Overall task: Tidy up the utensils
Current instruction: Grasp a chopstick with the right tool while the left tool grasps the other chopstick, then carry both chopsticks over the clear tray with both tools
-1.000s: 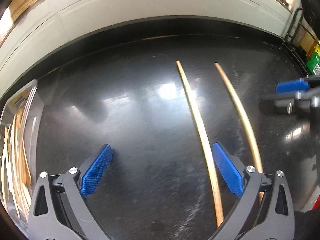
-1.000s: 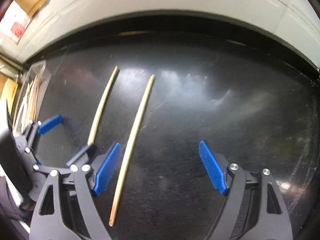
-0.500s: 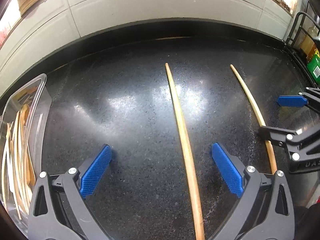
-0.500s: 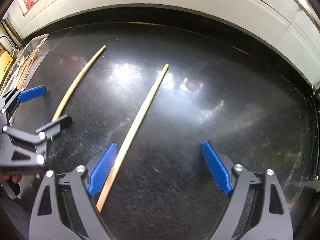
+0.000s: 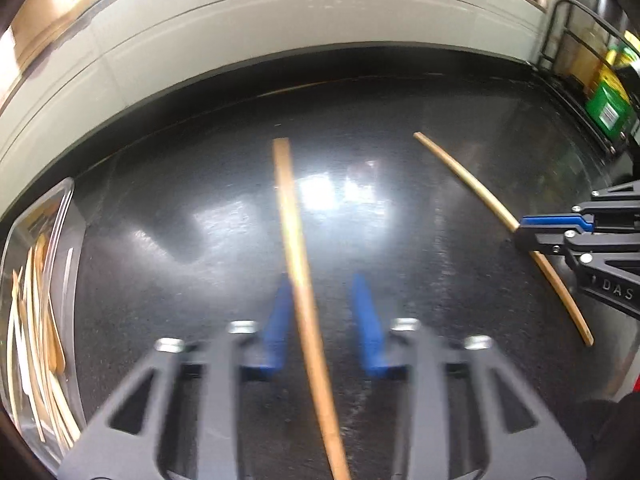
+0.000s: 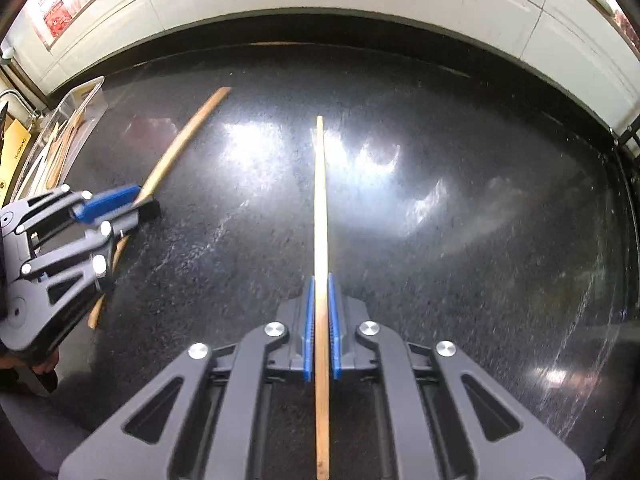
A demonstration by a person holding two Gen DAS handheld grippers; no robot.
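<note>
With the left tool (image 5: 320,320) closing on one chopstick (image 5: 298,248) and the right tool (image 6: 320,320) clamped on the other chopstick (image 6: 320,208), both low over the black tabletop (image 6: 460,240), each should lift level toward the clear tray (image 5: 60,240) at left.

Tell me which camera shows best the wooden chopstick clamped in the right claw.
The right wrist view: the long pale wooden chopstick runs sharp down mid-frame, pinched between the right claw blue pads. The left wrist view shows the same stick at the right edge, partly hidden by that claw.
</note>
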